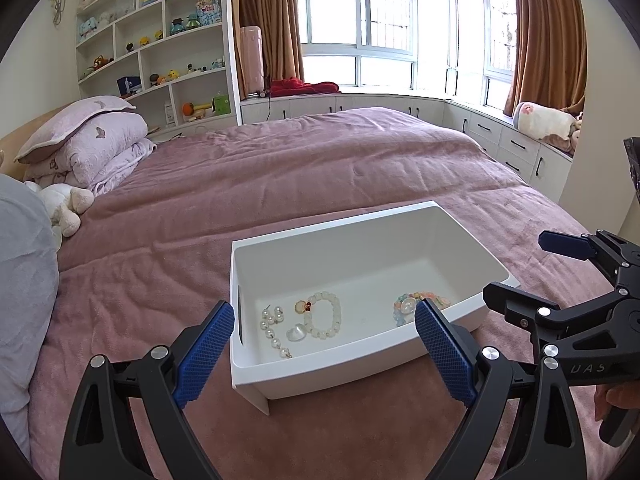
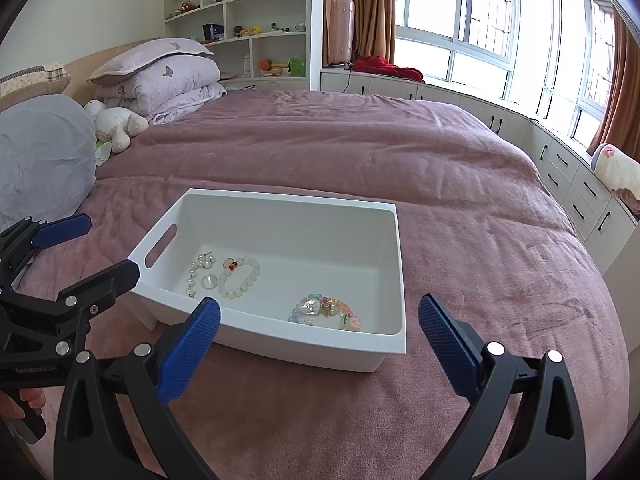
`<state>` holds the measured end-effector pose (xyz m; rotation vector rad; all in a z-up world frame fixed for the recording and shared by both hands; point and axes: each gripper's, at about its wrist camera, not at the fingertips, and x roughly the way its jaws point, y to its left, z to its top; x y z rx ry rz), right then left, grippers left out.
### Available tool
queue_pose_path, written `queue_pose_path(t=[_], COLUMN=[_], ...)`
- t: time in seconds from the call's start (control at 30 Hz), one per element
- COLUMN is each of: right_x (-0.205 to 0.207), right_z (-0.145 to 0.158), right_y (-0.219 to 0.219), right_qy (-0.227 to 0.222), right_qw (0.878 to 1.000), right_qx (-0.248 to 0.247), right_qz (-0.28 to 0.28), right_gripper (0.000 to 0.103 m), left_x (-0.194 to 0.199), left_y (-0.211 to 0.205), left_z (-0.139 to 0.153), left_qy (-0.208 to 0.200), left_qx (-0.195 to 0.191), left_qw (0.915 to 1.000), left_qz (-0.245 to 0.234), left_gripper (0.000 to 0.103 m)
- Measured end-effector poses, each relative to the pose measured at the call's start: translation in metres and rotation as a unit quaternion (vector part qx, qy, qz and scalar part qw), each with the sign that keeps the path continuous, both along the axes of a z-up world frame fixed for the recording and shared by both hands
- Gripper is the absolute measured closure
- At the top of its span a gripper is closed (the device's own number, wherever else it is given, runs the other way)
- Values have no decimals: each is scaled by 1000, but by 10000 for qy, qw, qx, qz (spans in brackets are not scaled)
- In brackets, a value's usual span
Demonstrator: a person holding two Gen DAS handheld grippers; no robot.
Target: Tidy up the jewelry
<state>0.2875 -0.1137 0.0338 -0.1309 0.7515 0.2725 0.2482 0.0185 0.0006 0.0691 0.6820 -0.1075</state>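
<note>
On the plush mauve bed [image 1: 280,168], beaded bracelets [image 1: 324,316] are held in a smooth white rectangular bin [image 1: 360,364]. Both tools, left [image 1: 324,352] and right [image 2: 320,344], are spread wide, empty. Its slot handle [image 2: 161,245] is shown clearly only in the right view.

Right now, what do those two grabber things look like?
Both the left gripper and the right gripper are black angular frames with silver round bolts. Their jaws carry bumpy blue pads. One side reads "GenRobot.AI", the other shows the letters "UAS". No cables or sleeves show.

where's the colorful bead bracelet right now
The colorful bracelet lies inside the white bin on the bed, near its front wall, apart from the white bracelet.
</note>
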Motion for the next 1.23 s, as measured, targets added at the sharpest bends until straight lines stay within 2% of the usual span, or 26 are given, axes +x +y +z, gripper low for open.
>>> queue_pose_path(t=[0.27, 0.4, 0.57, 0.97, 1.03, 1.13, 1.23], right_x=[-1, 0, 0, 14, 14, 12, 11], right_z=[-3, -5, -5, 8, 10, 12, 13], right_y=[3, 4, 5, 7, 8, 8, 9], right_qy=[50, 70, 81, 104, 99, 85, 59], right_qw=[10000, 10000, 10000, 9999, 9998, 9999, 9998], right_qx=[-32, -20, -19, -129, -151, -123, -169], right_qz=[41, 43, 42, 7, 6, 9, -3], right_gripper=[5, 5, 5, 5, 5, 5, 5], left_x=[-4, -5, -1, 6, 6, 6, 4], left_y=[2, -1, 2, 2, 1, 0, -4], left_z=[1, 2, 4, 15, 16, 18, 19], left_qy=[-100, -89, -82, -132, -153, -128, -178], left_qx=[-133, -167, -218, -23, 15, -10, 179], left_qw=[9998, 9993, 9995, 9998, 9999, 9999, 9997], left_qz=[-97, -329, -204, -138, -51, -83, -73], left_gripper=[10, 15, 15, 15, 11, 11, 11])
